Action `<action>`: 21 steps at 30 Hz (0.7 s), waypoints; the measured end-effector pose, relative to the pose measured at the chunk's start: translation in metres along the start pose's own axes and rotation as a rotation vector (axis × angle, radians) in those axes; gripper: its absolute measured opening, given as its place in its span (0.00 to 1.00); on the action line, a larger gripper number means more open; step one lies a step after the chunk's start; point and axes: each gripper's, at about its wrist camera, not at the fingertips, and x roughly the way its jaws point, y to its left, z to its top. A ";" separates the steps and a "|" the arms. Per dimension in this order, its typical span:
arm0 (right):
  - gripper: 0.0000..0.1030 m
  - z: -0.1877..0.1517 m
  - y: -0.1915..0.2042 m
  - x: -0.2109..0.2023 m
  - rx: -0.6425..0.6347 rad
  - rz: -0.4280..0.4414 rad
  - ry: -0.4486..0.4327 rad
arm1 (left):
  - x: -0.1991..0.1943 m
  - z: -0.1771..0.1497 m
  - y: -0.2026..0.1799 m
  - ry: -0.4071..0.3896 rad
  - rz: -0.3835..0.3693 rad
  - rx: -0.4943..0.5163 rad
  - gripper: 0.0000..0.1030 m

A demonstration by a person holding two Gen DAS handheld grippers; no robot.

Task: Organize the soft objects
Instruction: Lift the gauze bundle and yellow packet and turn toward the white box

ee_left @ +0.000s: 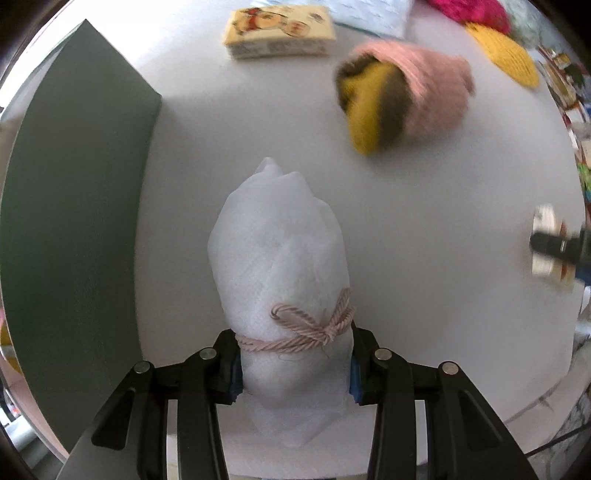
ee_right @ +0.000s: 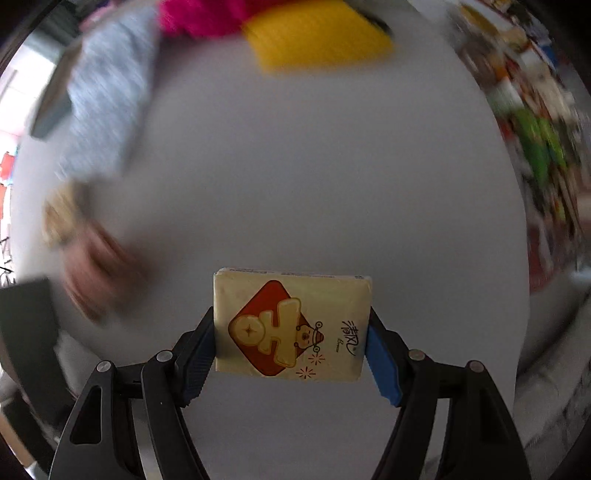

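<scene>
Tissue pack (ee_right: 291, 326) sits clamped between the blue pads of my right gripper (ee_right: 291, 343), held at its lower half with the printed face up toward the camera. The pads press on both short edges and the pack hangs above the white table (ee_right: 295, 184), so the grip looks sound. The surroundings smear with blur, which tells me I am swinging fast. I judge I should slow before setting it down, since a soft pack can slide out of a side pinch.

My left gripper (ee_left: 293, 373) is closed on a white foam bundle (ee_left: 280, 258) tied with a pink cord (ee_left: 314, 325); the pads bite just below the bow. The bundle points forward over the table, near the dark green board (ee_left: 74, 221) on the left. I would keep the squeeze light, because the foam dents and the cord could slip.

Farther out lie a second tissue pack (ee_left: 279, 33), a pink knitted pouch with yellow and olive cloth inside (ee_left: 402, 96), a yellow crocheted mat (ee_left: 506, 55) and a pale blue cloth (ee_left: 369, 14). To do this step well, I would place like beside like: this pack just beside its twin, edges aligned, lowered flat before I let the pads part.
</scene>
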 end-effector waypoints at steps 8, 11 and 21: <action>0.74 -0.046 -0.029 0.019 -0.004 -0.026 0.049 | 0.003 -0.017 -0.025 0.011 0.015 0.042 0.41; 0.74 -0.050 -0.036 0.026 0.000 -0.030 0.056 | 0.007 -0.017 -0.029 0.011 0.019 0.044 0.41; 0.81 -0.029 -0.048 0.038 0.012 -0.022 0.064 | 0.010 -0.010 -0.023 0.007 -0.040 -0.007 0.72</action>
